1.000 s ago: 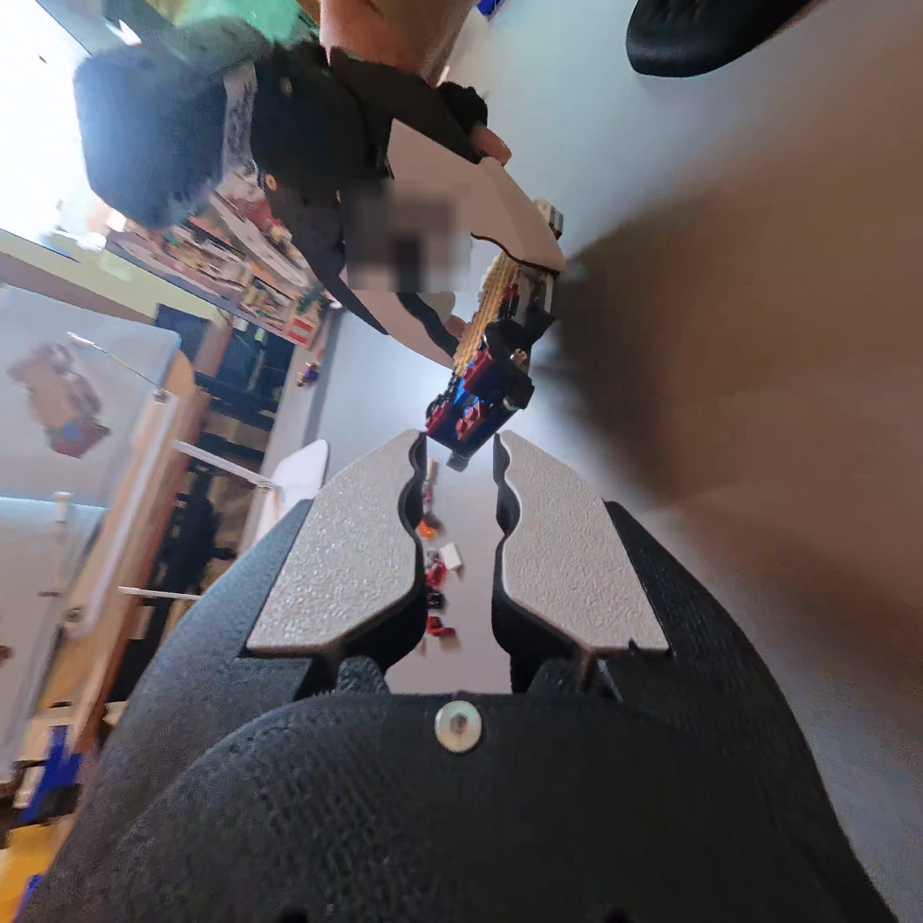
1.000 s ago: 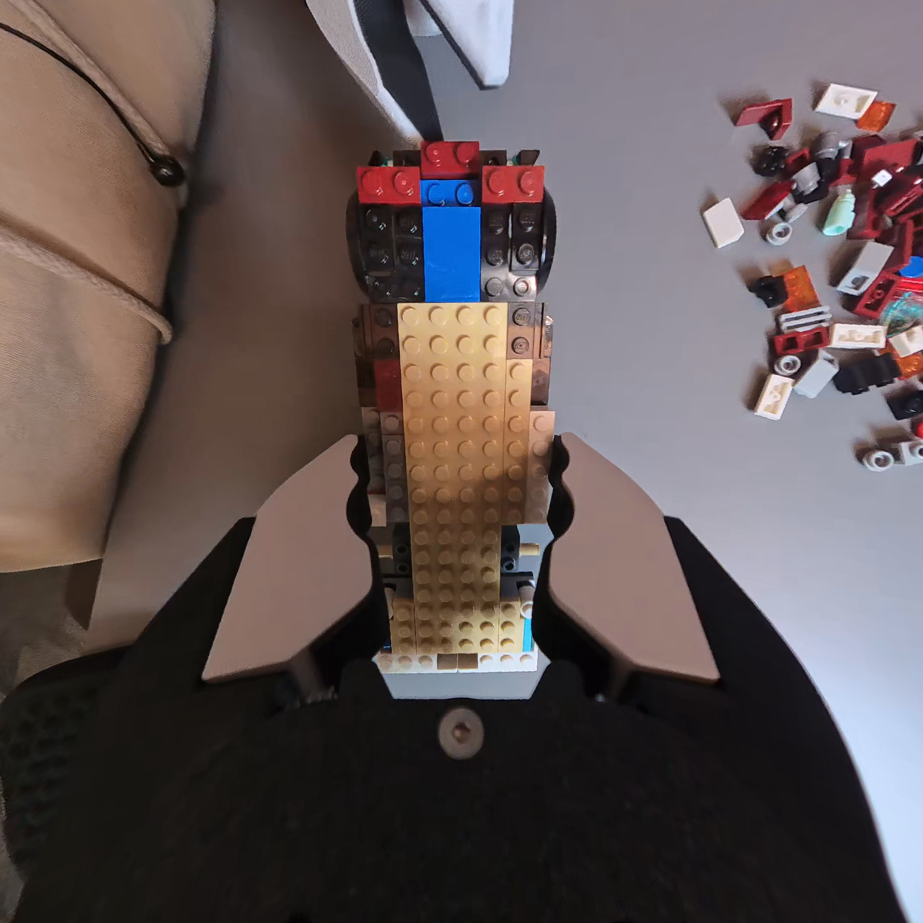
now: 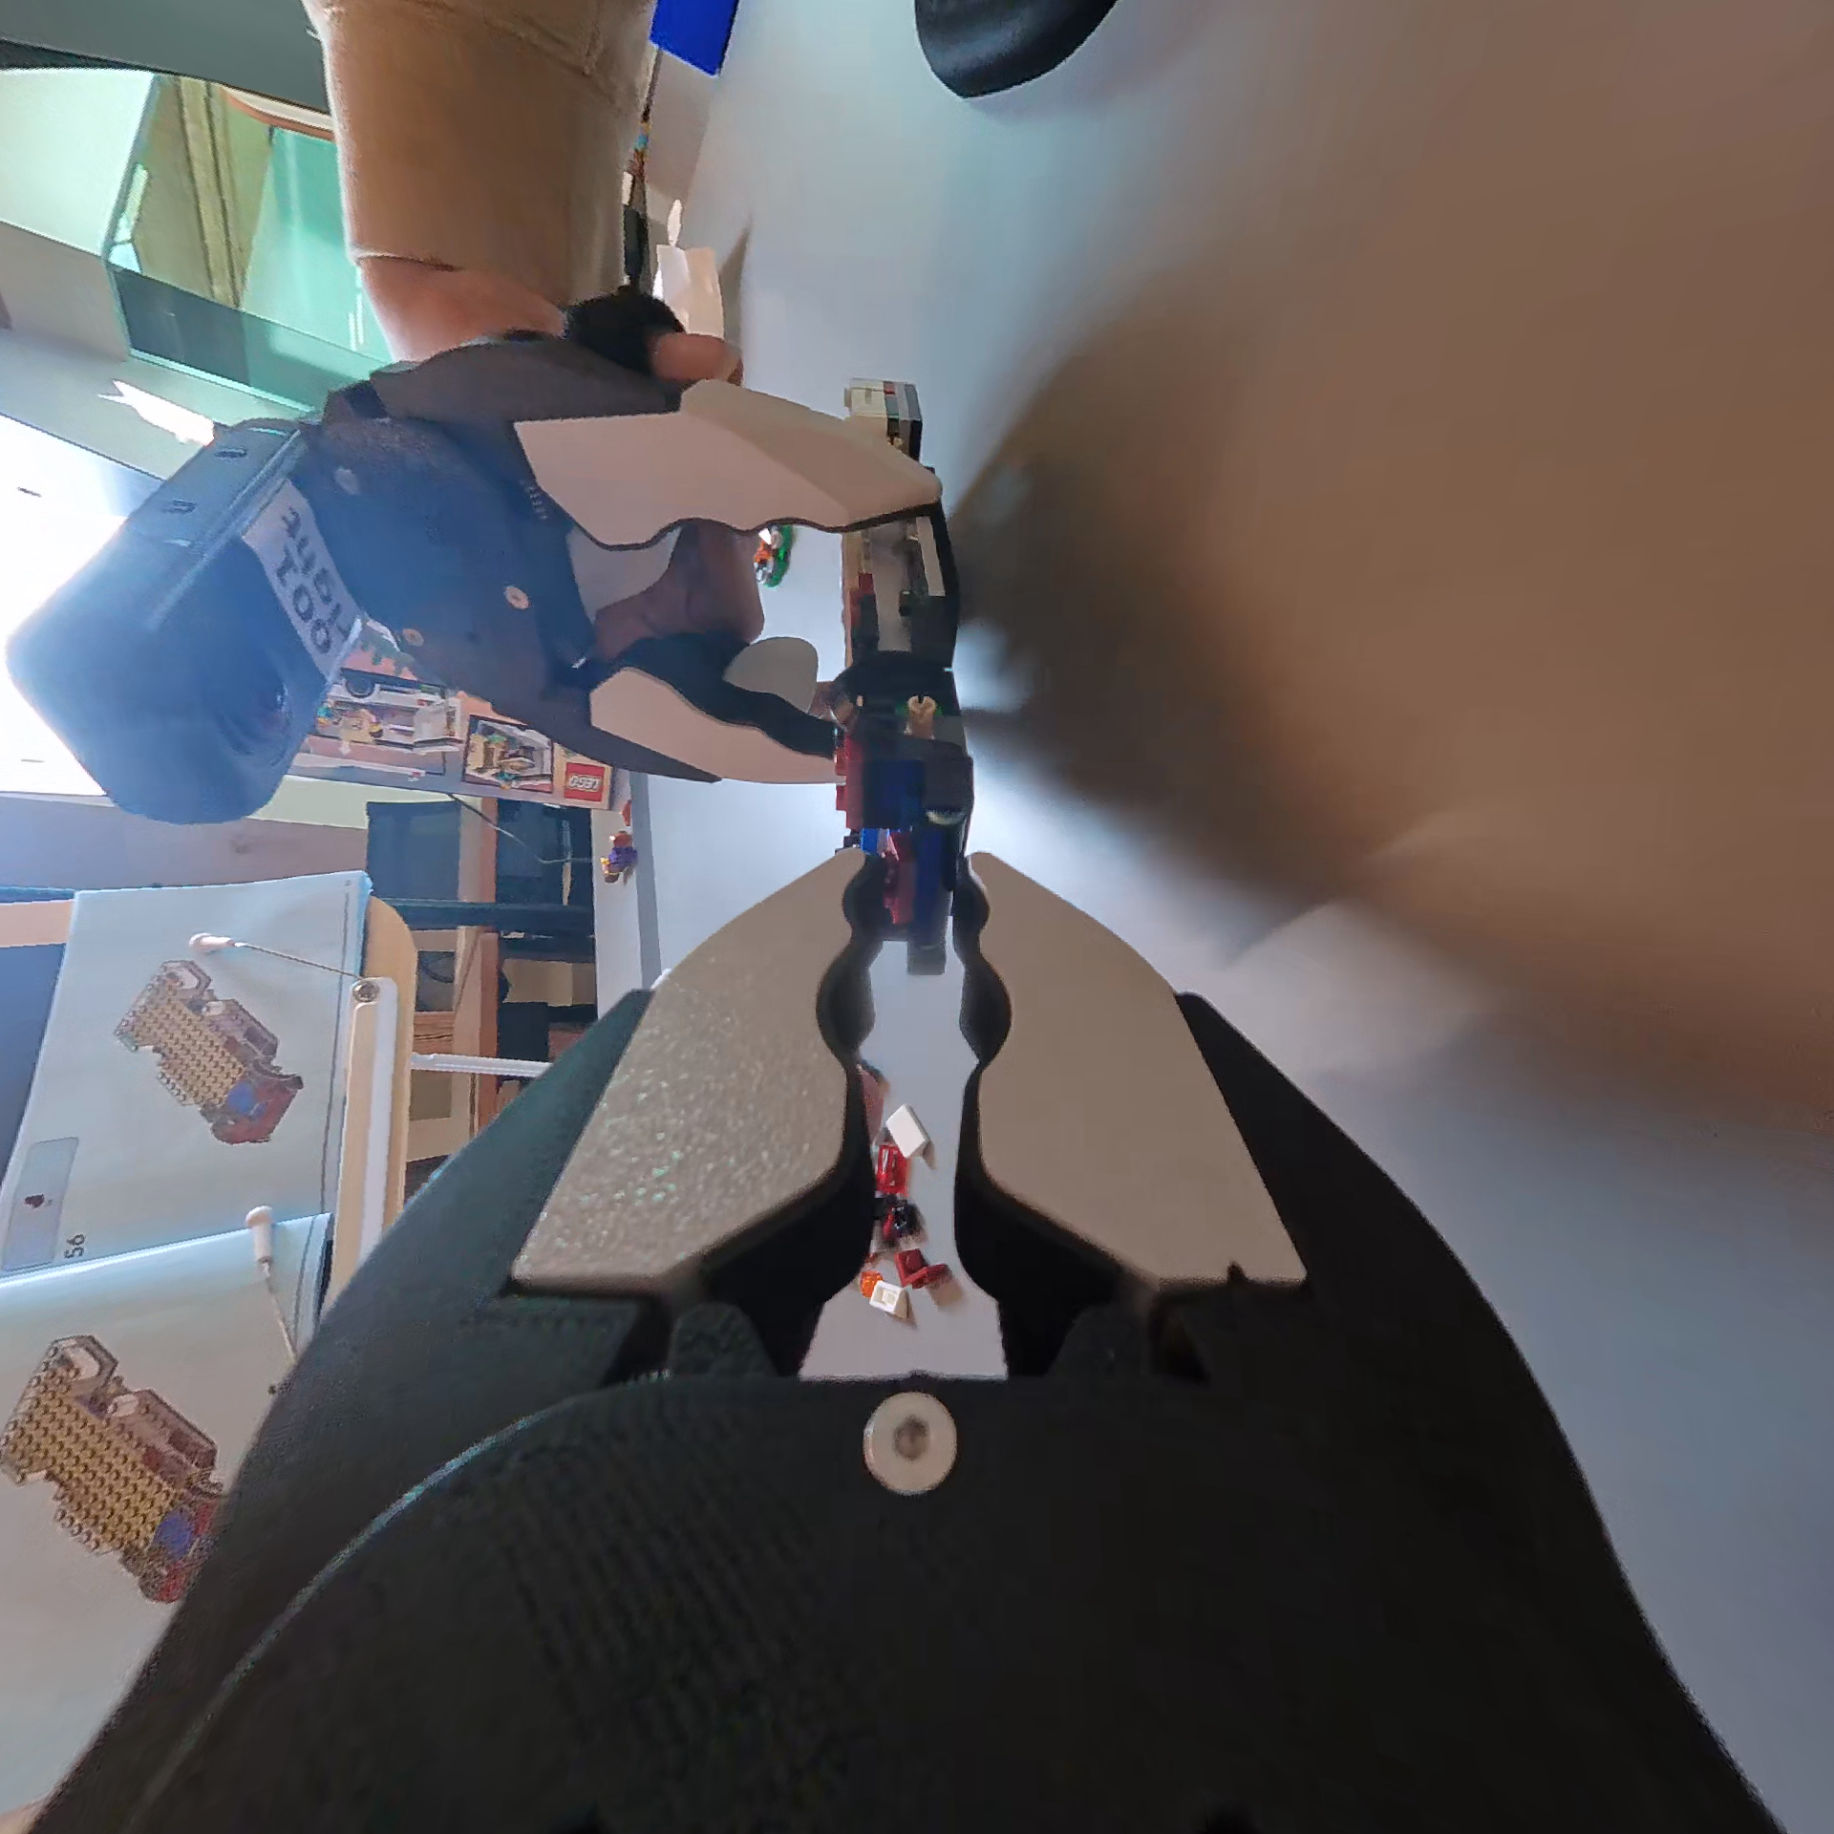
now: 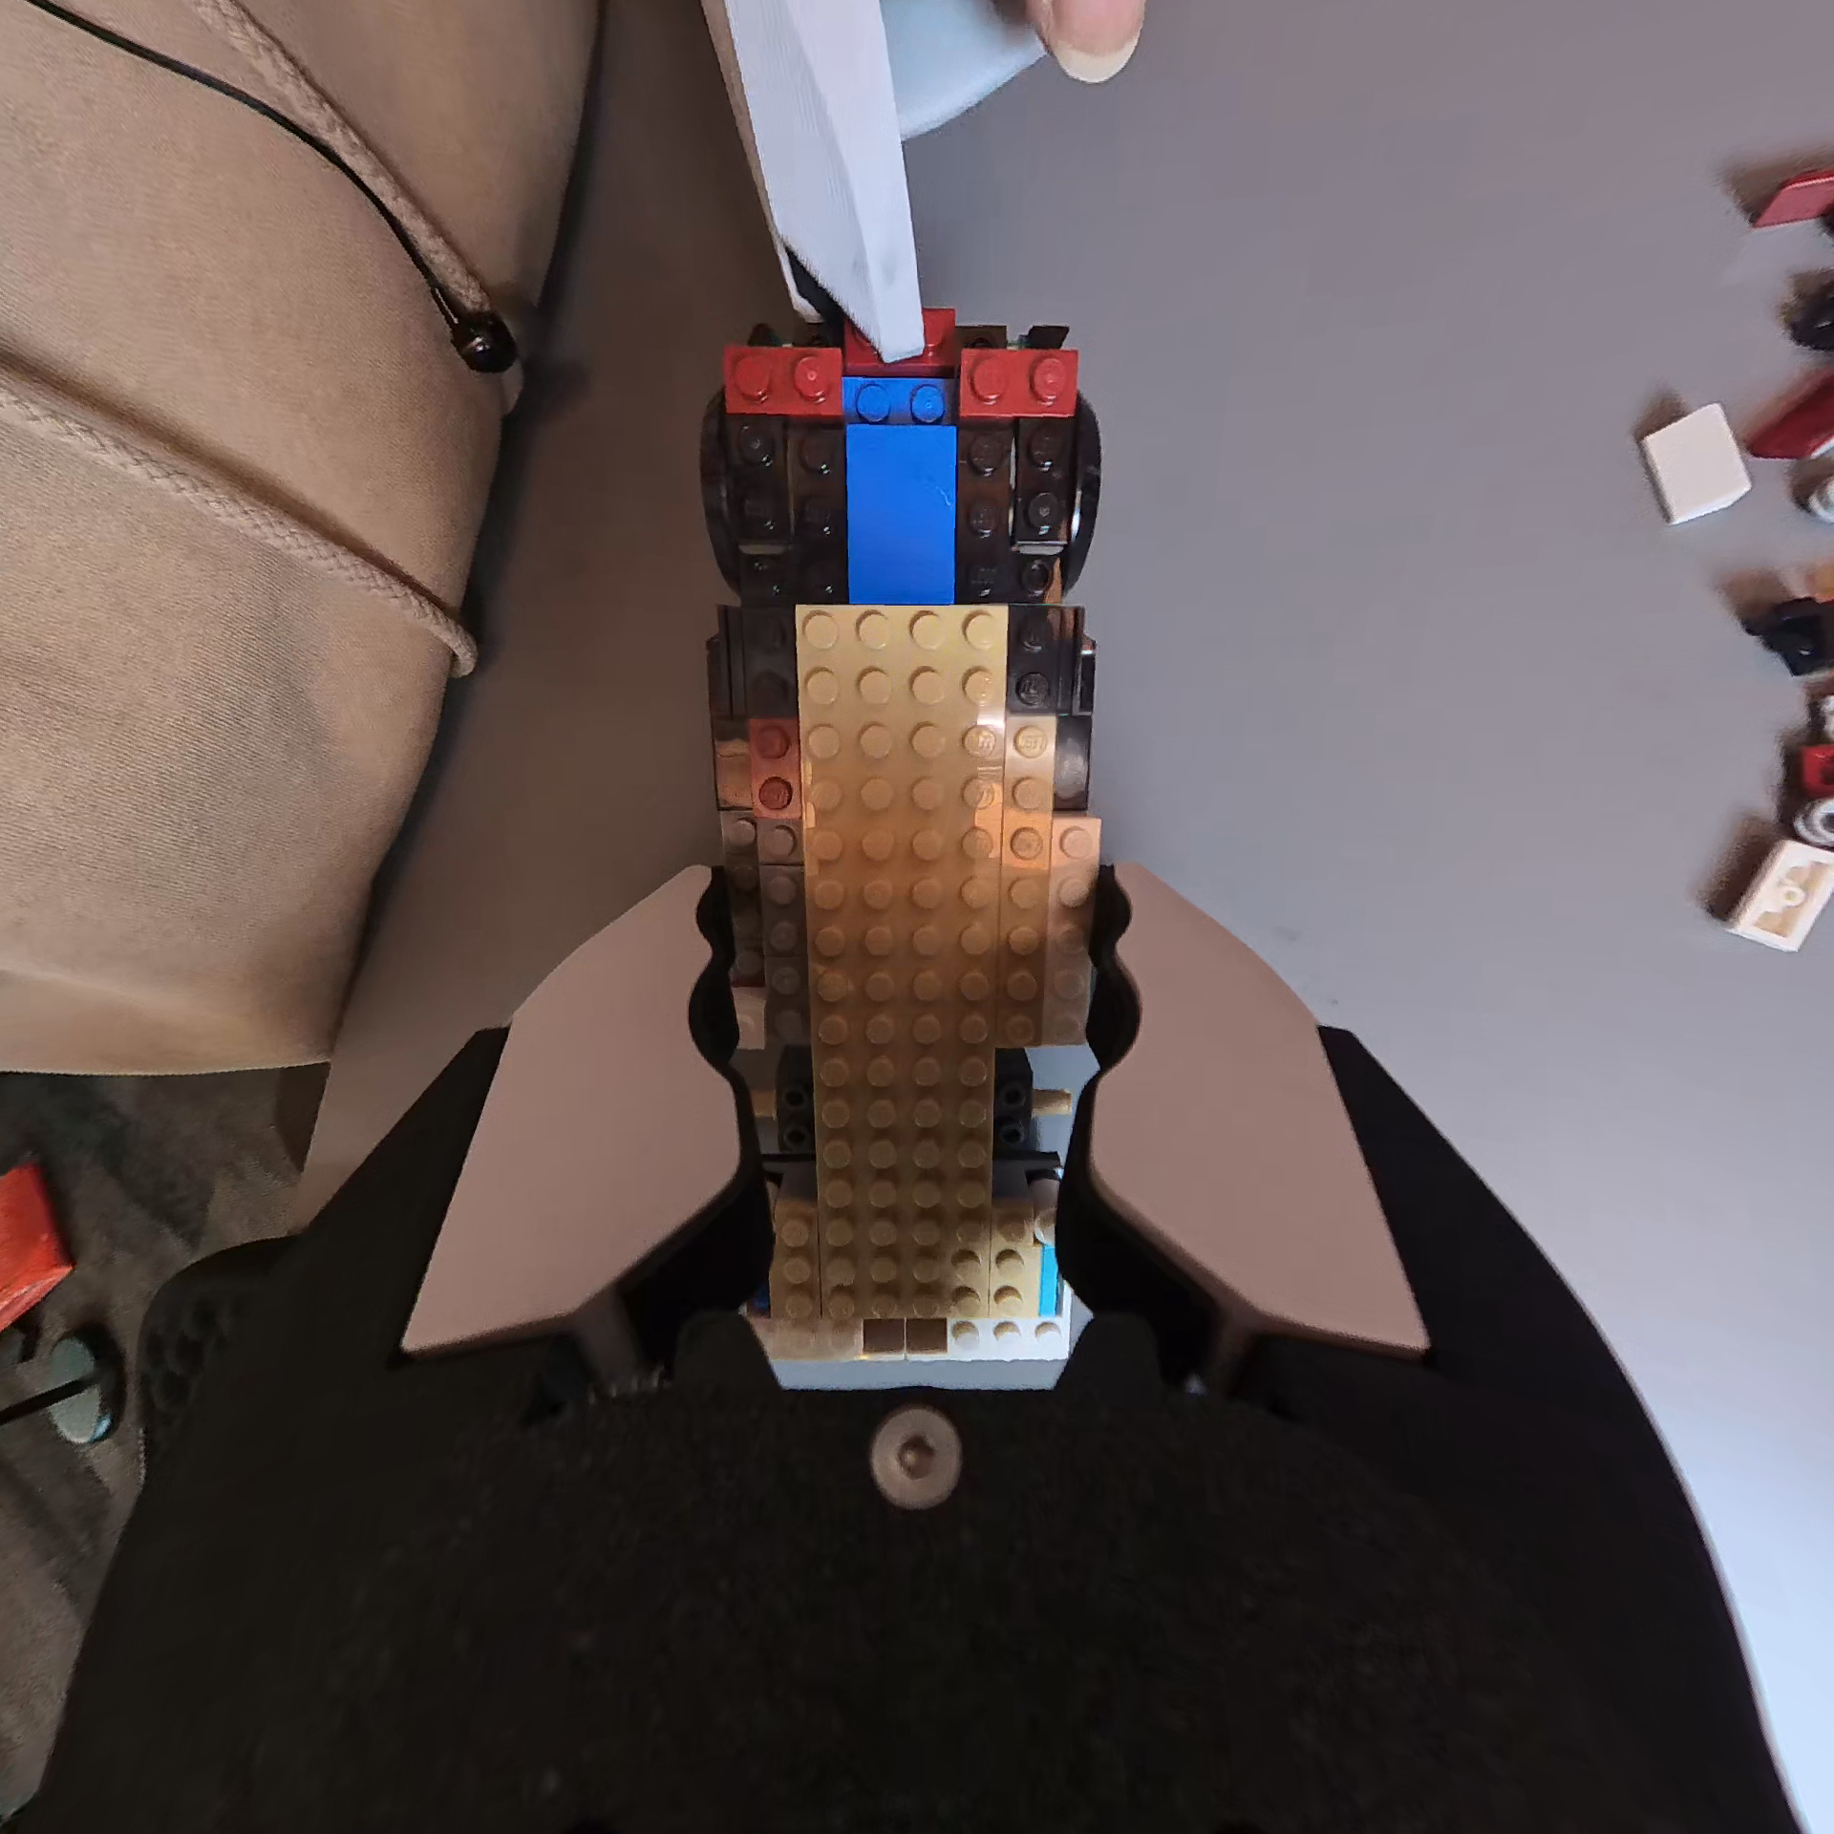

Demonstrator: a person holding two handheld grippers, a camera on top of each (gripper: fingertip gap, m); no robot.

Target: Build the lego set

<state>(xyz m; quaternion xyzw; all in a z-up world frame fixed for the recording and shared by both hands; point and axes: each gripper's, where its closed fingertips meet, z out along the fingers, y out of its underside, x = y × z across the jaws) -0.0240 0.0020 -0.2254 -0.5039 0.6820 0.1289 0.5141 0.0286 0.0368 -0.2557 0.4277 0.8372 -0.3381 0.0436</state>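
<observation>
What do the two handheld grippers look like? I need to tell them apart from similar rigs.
Both look alike: a textured black body with a silver screw, and two pale grey fingers with wavy black inner pads. The right gripper carries a black camera with a white label. The person wears beige sleeves and black fingerless gloves.

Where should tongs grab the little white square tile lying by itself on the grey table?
I'd grab the white square tile by two opposite straight edges, coming down from above. It lies flat on the grey table, so its top gives nothing to pinch, but its parallel sides do. Bare table shows along most of its edges, though dark red pieces sit close on one side, so avoid that side.
</observation>
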